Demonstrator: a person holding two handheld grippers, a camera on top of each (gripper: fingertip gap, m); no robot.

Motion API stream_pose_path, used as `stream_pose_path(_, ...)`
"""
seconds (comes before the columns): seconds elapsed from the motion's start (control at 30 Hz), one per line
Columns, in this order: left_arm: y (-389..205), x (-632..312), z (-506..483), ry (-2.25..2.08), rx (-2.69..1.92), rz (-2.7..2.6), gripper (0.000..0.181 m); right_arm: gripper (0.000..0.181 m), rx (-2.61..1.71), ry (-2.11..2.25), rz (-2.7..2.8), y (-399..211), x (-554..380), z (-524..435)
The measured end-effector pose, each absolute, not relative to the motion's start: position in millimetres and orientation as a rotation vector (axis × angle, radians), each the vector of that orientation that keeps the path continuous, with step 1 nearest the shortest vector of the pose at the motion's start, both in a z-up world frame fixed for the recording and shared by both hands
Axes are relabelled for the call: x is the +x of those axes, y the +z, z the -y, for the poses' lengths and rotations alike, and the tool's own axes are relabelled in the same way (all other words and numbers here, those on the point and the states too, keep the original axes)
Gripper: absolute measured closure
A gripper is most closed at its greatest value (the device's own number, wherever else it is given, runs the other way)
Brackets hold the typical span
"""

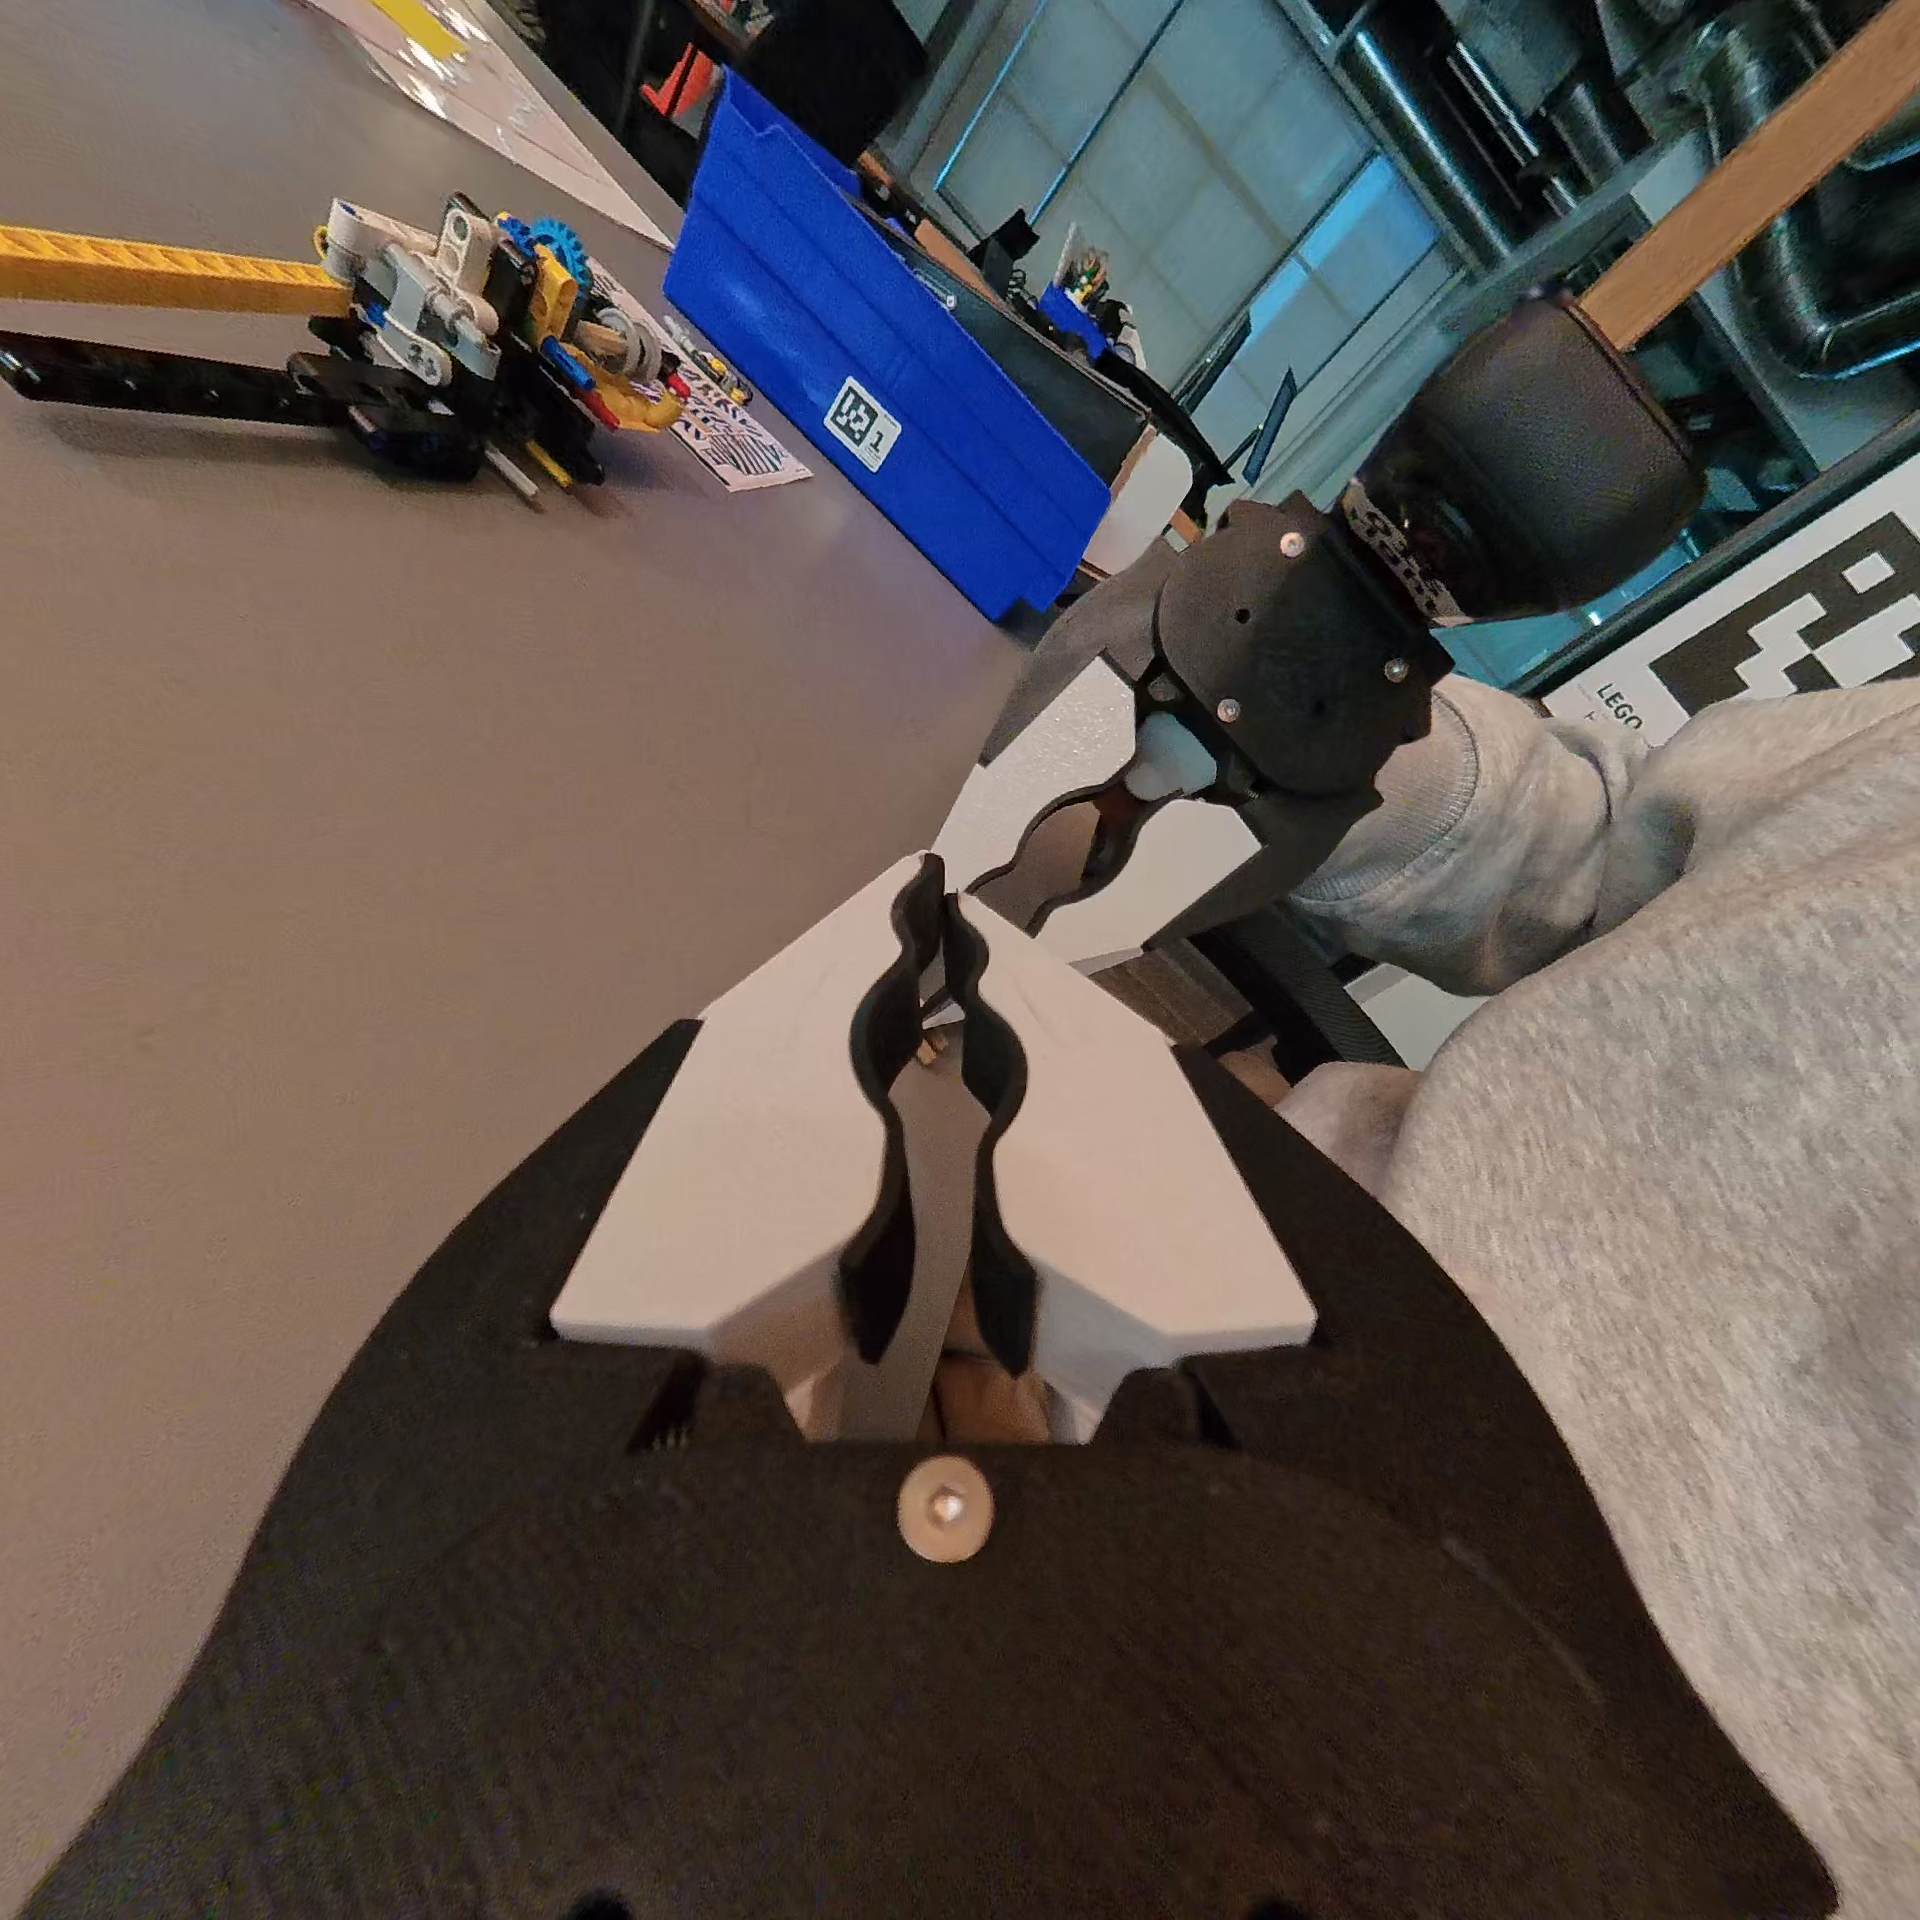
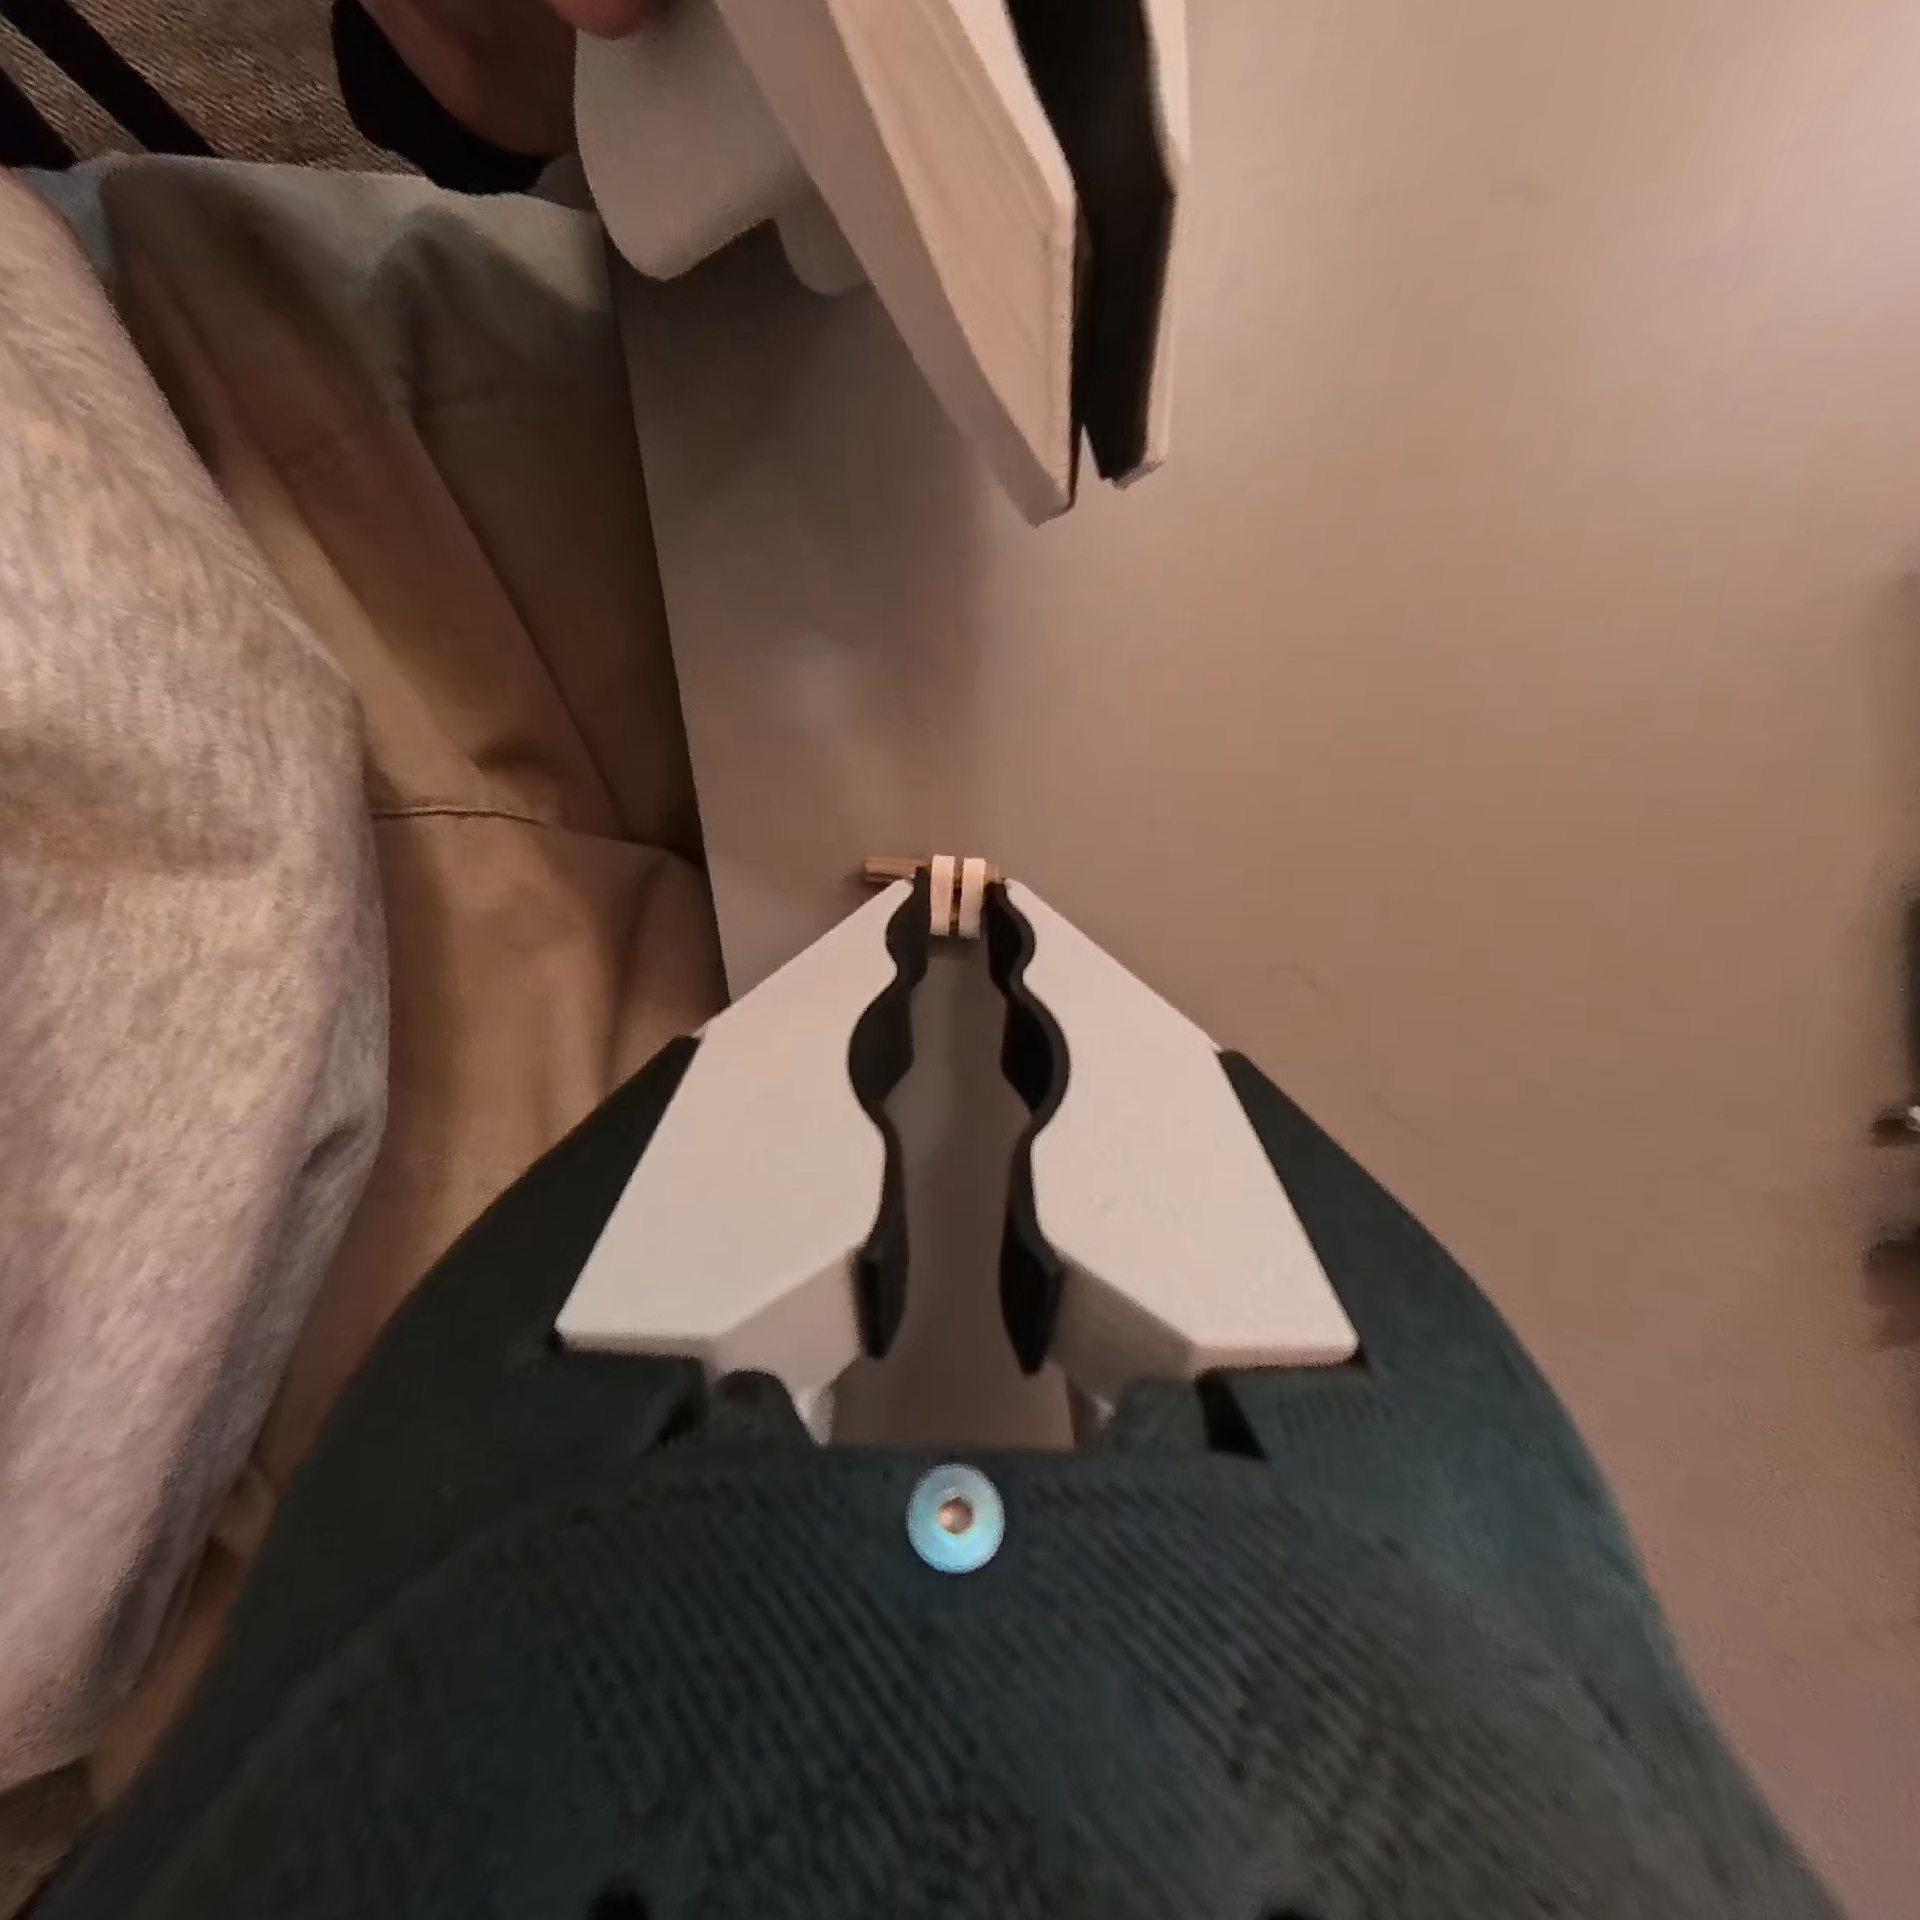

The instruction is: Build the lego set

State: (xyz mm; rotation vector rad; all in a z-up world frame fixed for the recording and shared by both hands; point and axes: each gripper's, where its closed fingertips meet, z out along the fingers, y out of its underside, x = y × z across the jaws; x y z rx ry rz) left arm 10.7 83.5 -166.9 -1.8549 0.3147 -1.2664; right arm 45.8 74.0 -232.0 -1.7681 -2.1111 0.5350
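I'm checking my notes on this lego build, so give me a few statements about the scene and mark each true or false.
1. The right hand-held gripper pinches a small white piece at its tips. True.
2. The model sits inside the blue bin. False: it stands on the table, beside the bin.
3. A yellow beam sticks out of the model. True.
4. The left hand-held gripper holds the model. False: it is well away from it.

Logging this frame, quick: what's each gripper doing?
Left gripper: shut, nothing visible between the tips.
Right gripper: shut on a small white piece with a tan pin.
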Motion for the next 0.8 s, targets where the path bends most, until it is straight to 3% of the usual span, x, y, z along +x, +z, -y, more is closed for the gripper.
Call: stream_pose_path(0.8, -178, 24, -73, -1.250, -1.930, -0.436, 0.181, 0.171, -1.752, 0.496, 2.083, -233, 47, -74)
